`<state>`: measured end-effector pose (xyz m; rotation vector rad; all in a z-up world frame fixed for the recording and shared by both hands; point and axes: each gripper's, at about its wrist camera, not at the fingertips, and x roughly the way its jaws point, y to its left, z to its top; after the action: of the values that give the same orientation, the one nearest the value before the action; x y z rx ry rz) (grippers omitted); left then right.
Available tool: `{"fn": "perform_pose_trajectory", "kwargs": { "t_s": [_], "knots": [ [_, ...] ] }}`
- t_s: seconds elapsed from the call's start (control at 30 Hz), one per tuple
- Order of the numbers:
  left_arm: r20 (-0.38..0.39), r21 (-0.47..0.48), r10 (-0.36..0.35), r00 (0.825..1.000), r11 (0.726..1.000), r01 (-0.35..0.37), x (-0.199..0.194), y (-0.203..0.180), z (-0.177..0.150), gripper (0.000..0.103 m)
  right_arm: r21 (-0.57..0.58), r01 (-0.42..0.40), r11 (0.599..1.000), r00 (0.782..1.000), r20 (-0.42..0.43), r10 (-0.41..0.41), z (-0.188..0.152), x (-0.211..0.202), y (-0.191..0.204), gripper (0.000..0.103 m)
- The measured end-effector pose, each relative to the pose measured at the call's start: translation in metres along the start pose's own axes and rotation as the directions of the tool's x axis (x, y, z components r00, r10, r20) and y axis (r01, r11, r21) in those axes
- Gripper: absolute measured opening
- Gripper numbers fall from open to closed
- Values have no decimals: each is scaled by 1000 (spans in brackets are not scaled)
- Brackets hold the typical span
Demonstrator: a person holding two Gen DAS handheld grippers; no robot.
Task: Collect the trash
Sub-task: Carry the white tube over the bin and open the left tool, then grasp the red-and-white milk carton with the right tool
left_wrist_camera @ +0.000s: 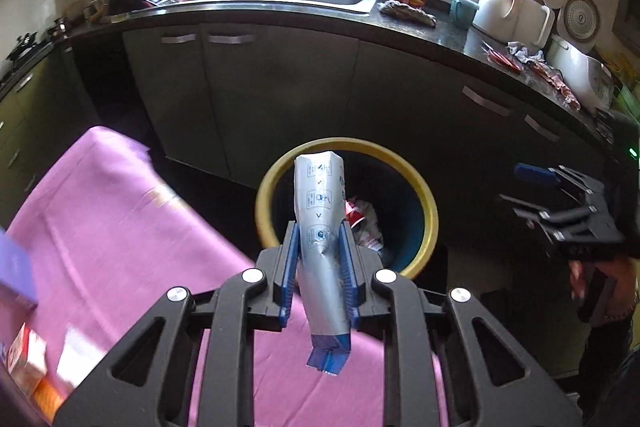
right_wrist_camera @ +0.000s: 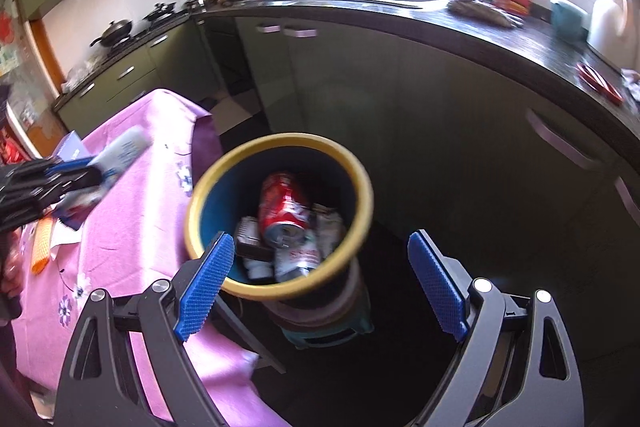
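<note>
The left tongs [left_wrist_camera: 319, 259] are clenched on a flattened silver carton [left_wrist_camera: 320, 227], its blue pads pressing the carton's sides about midway up; the top of the carton stands up past the pads and its torn blue end hangs below them. In the left wrist view the carton lines up with the yellow rim of the bin [left_wrist_camera: 430, 211], over the near edge of the pink-clothed bench [left_wrist_camera: 120, 227] — the bench's corner ends just short of the bin, with a dark strip of floor between.

The right tongs [right_wrist_camera: 320, 267] are released, jaws wide with nothing between the pads, poised above and just this side of the bin [right_wrist_camera: 280, 143]. Inside lie a red can [right_wrist_camera: 282, 205] and crumpled wrappers [right_wrist_camera: 304, 255]. The bin sits raised on a stack of stools [right_wrist_camera: 328, 319].

Behind the bin runs the dark front of the kitchen cabinets [right_wrist_camera: 400, 107], with open floor to the bin's right. On the bench's far end small boxes [left_wrist_camera: 26, 359] remain near its edge. A hand [left_wrist_camera: 604, 287] grips the right tongs' handle at the right of the left wrist view.
</note>
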<state>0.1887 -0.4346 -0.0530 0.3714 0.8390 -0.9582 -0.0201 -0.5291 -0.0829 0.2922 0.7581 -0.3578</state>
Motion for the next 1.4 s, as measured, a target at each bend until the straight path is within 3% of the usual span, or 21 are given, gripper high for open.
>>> {"fn": "perform_pose_trajectory", "kwargs": {
  "t_s": [0.23,0.27,0.3,0.37,0.43,0.53,0.7,0.87,1.0,1.17,1.23,1.3,1.4],
  "knots": [
    [-57,29,-5,998,1000,7,79,-30,33,22,55,25,998,1000,-16,-24,-12,-5,-36,88],
    [-62,25,-5,998,1000,7,85,-31,35,25,59,25,998,1000,-19,-24,-13,-4,-39,88],
    [-69,22,1,998,1000,0,91,-33,36,40,63,24,998,1000,-22,-23,-14,-3,-41,88],
    [-65,7,0,998,1000,0,94,-33,33,56,66,21,998,999,-29,-19,-16,-1,-44,88],
    [-46,13,-2,999,1000,2,85,-34,29,56,62,17,998,999,-32,-15,-17,0,-44,88],
    [2,7,-15,1000,1000,15,51,-27,16,56,52,11,999,999,-35,-9,-16,1,-40,88],
    [127,-43,-18,992,999,23,-27,5,-23,67,11,-41,999,998,-36,42,-8,5,-21,88],
    [240,-112,121,963,989,-96,-109,59,-83,71,-75,-125,989,991,-57,121,3,10,19,88],
    [264,-229,252,931,954,-193,-162,116,-139,71,-163,-211,964,976,-83,199,16,17,69,88],
    [240,-357,356,903,898,-259,-203,182,-200,72,-323,-308,895,951,-128,281,31,22,158,88],
    [233,-392,407,883,871,-297,-215,201,-219,72,-387,-356,850,935,-147,324,38,24,195,88],
    [238,-405,439,866,856,-323,-223,217,-233,73,-445,-433,784,901,-187,391,46,28,238,88],
    [245,-428,460,853,841,-331,-228,234,-249,77,-514,-562,647,823,-273,498,54,37,302,88]
  ]
}}
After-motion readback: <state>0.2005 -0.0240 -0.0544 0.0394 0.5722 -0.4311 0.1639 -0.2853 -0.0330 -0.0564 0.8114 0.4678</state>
